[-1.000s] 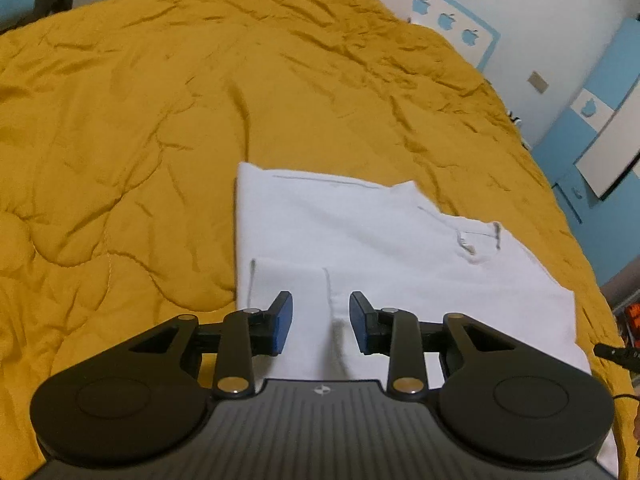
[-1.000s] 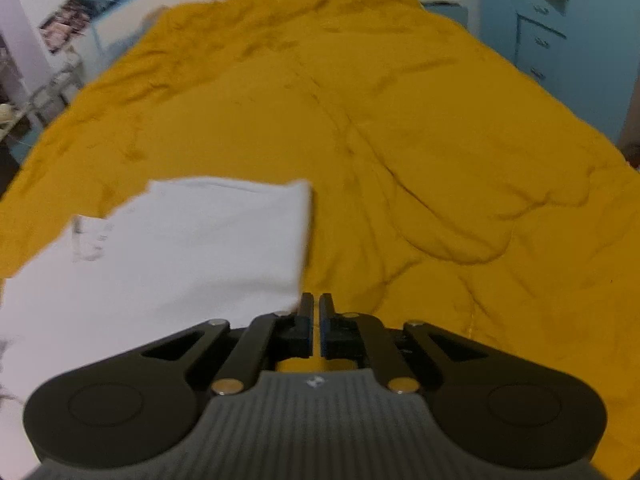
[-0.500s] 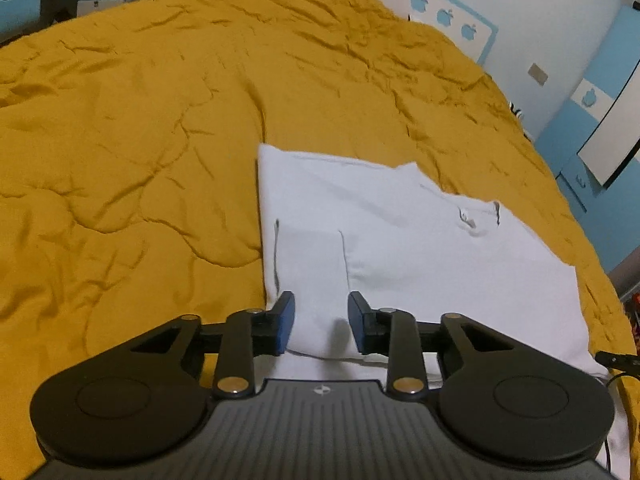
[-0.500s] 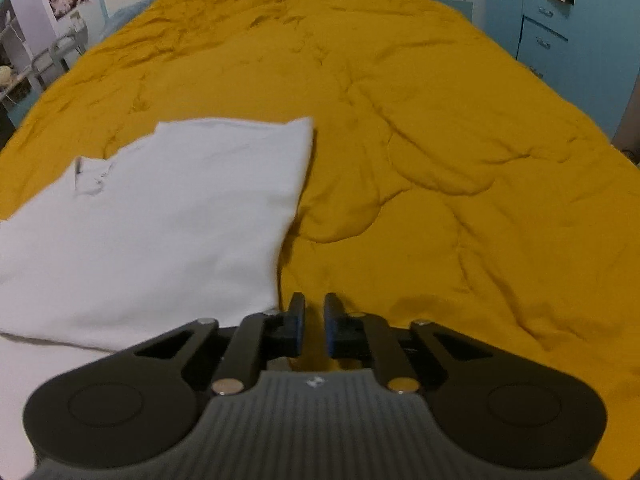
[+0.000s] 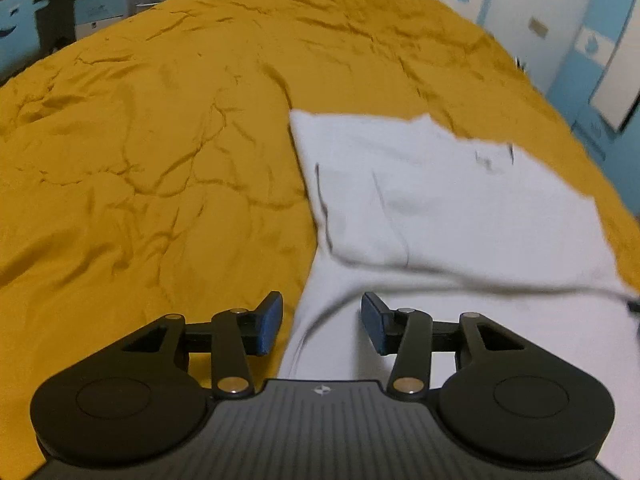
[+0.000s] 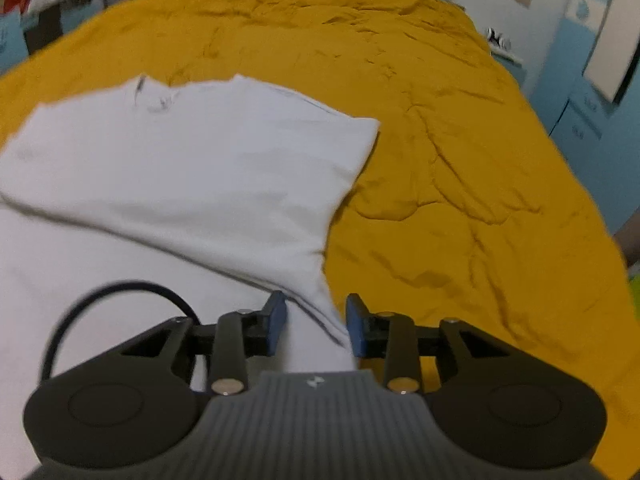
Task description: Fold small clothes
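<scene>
A white garment (image 5: 440,200) lies on the mustard quilt (image 5: 160,160), its far part folded over onto a lower layer that reaches toward me. My left gripper (image 5: 322,320) hovers over the near left edge of that lower layer. Its jaws are opening, and the cloth edge runs beneath the gap without the pads pressing it. In the right wrist view the same garment (image 6: 180,168) fills the left half. My right gripper (image 6: 316,324) sits at its near right edge. Its jaws are opening too, with the hem lying loose between the blue pads.
The quilt (image 6: 460,200) spreads wide to the far side and to both sides of the garment. Blue cabinets (image 6: 592,92) stand at the right beyond the bed, and cluttered shelves at the far left. A black cable (image 6: 120,292) loops over the white cloth by my right gripper.
Both grippers have drawn back to the near end of the garment. The right jaws, shut a second ago, have parted; the left jaws have widened.
</scene>
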The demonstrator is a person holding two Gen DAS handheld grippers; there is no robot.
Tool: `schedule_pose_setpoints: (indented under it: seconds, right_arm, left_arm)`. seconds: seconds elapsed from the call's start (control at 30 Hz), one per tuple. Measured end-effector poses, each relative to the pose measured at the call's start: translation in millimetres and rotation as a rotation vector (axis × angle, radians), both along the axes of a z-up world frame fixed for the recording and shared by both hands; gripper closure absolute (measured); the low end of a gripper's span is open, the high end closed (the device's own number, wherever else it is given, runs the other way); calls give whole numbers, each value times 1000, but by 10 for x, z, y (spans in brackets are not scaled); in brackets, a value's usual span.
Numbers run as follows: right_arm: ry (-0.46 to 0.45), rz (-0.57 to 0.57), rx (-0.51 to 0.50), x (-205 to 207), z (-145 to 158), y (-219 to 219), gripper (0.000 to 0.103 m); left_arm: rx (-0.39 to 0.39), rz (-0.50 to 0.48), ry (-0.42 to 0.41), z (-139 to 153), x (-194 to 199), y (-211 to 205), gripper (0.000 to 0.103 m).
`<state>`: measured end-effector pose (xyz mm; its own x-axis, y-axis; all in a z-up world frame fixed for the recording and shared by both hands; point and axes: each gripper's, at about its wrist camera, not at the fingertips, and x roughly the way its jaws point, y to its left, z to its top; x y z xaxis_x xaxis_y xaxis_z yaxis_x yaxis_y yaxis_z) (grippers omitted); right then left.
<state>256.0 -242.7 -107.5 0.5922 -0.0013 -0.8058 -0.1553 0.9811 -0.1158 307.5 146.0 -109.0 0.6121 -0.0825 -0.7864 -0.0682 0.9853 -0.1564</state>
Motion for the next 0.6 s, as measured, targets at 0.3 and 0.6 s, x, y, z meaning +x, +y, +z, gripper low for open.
schedule_pose_setpoints:
  seconds: [0.3, 0.6]
  right_arm:
    - [-28, -18, -11, 60, -112, -36, 90]
    - [8, -289, 366, 46, -234, -669, 103]
  left_arm:
    - [95, -23, -38, -101, 126, -166, 89]
    - [-33, 100, -19, -216, 86, 134, 93]
